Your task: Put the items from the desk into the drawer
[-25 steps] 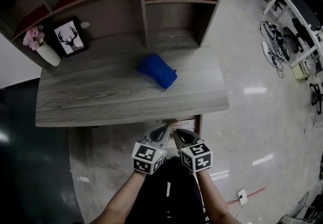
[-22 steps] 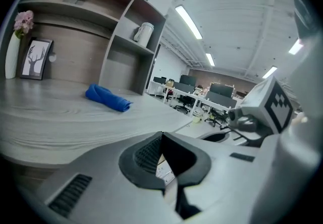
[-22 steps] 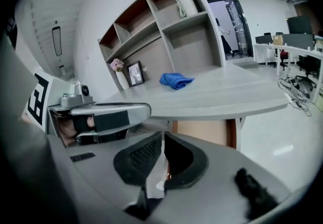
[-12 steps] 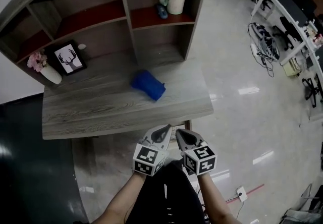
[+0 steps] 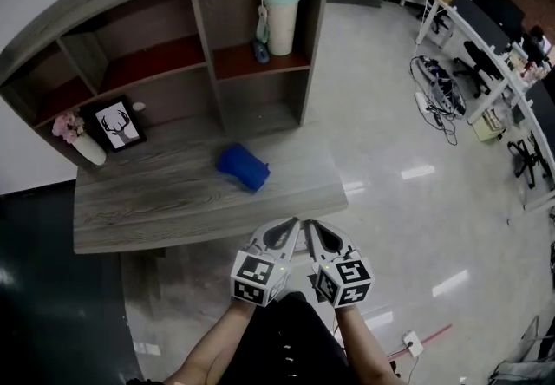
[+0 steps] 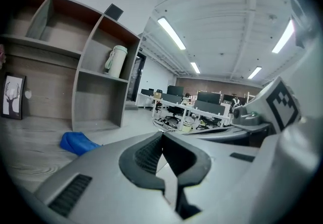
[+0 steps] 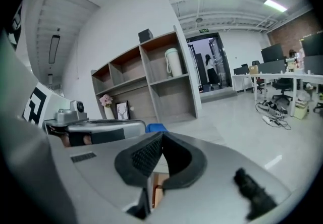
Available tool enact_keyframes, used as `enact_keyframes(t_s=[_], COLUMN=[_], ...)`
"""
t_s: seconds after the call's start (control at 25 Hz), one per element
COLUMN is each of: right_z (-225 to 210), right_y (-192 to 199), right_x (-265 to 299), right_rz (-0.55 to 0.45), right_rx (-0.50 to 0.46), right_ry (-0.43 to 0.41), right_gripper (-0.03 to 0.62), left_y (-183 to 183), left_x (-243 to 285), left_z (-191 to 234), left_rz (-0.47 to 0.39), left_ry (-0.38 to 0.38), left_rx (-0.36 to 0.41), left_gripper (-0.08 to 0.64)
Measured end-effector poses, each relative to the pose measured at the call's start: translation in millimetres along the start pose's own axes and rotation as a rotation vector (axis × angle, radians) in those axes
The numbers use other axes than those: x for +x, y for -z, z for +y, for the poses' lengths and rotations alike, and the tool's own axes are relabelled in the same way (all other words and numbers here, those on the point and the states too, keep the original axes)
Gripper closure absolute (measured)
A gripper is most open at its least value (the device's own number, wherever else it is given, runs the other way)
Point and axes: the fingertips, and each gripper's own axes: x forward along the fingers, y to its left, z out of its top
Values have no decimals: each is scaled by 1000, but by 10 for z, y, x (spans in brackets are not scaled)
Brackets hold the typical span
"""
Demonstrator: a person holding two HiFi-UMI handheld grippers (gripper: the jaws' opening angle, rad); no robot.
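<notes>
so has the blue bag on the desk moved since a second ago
No. The blue bag lies at the same spot on the desk, before the shelf unit; only the view shifted.

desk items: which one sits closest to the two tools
The blue pouch, alone near the middle of the desk; the deer picture and the flower vase stand far back at the left, against the shelving.

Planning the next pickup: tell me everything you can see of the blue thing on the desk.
The blue item looks soft and crumpled, like a pouch or folded cloth, bright blue all over; what exactly it is cannot be told. It lies flat and slantwise on the grey wood-grain desk, right of the middle, just in front of the shelf unit. Nothing but the desk touches it.
</notes>
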Motion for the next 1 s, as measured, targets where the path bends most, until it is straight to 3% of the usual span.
enact_keyframes(t_s=[0.44,1.0], right_z=[29,45], right_y=[-724,-737], right_x=[-454,-472], right_rz=[-211,-210], right_rx=[-9,-53], right_ry=[77,96], right_gripper=[580,580], left_y=[-365,-452], left_x=[-134,-168], left_z=[-335,-313], left_rz=[-52,-70], left_ry=[52,45], left_rx=[14,-9], left_gripper=[549,549])
